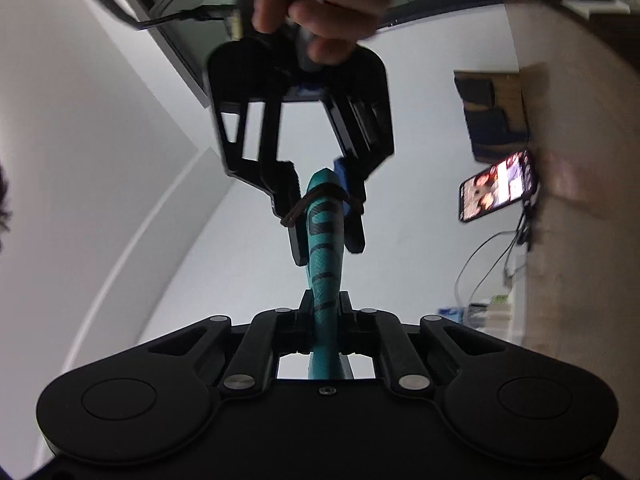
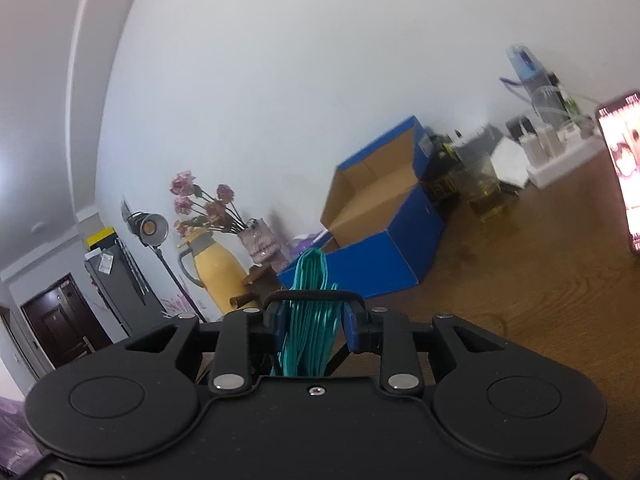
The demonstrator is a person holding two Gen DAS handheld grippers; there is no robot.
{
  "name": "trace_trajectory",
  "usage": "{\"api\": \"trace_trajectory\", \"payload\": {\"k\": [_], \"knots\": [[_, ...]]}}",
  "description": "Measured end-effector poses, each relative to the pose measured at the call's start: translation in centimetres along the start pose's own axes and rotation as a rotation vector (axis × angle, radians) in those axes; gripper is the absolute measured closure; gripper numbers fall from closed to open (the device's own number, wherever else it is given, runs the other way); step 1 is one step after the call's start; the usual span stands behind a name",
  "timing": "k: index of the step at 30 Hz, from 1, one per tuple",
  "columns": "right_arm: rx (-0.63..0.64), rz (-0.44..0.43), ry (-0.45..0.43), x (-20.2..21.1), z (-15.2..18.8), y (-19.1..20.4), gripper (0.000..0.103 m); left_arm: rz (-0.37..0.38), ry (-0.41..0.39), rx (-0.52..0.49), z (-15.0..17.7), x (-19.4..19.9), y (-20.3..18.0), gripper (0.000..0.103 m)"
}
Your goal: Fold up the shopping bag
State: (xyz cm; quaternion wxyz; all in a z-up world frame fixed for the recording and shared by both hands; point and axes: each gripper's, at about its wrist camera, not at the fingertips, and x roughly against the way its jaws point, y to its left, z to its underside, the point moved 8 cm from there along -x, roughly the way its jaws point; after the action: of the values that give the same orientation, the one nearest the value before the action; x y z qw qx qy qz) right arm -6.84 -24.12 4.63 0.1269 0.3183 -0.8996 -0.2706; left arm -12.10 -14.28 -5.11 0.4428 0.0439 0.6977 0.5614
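Teal shopping bag (image 1: 325, 240), folded into a narrow ribbed strip, stretched between both claws.
Lower end hidden behind left gripper (image 1: 325, 314), clamped tight; upper part pinched by right gripper (image 1: 326, 224), hand (image 1: 320, 4) blurred above. Woven, black-striped; brown band (image 1: 320, 196) around fingers.

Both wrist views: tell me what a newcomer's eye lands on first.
The teal shopping bag, bunched into a narrow roll, is held up in the air between the left gripper and the right gripper, both shut on it. Behind, an open blue box sits on the wooden table.
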Motion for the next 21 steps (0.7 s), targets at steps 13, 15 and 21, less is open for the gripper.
{"api": "trace_trajectory", "payload": {"k": [13,15,21], "knots": [[0.529,-0.115,0.571,-5.9,-3.7,6.9,0.094,0.035,-0.157,0.009,-2.9,0.6,2.1,0.095],[0.734,-0.147,0.782,-8.4,-3.3,9.7,0.094,0.023,-0.177,0.010,-3.9,0.5,2.4,0.094],[1.620,-0.085,1.423,-12.3,1.8,15.1,0.088,0.158,-0.060,-0.001,-2.9,-0.3,0.8,0.093]]}}
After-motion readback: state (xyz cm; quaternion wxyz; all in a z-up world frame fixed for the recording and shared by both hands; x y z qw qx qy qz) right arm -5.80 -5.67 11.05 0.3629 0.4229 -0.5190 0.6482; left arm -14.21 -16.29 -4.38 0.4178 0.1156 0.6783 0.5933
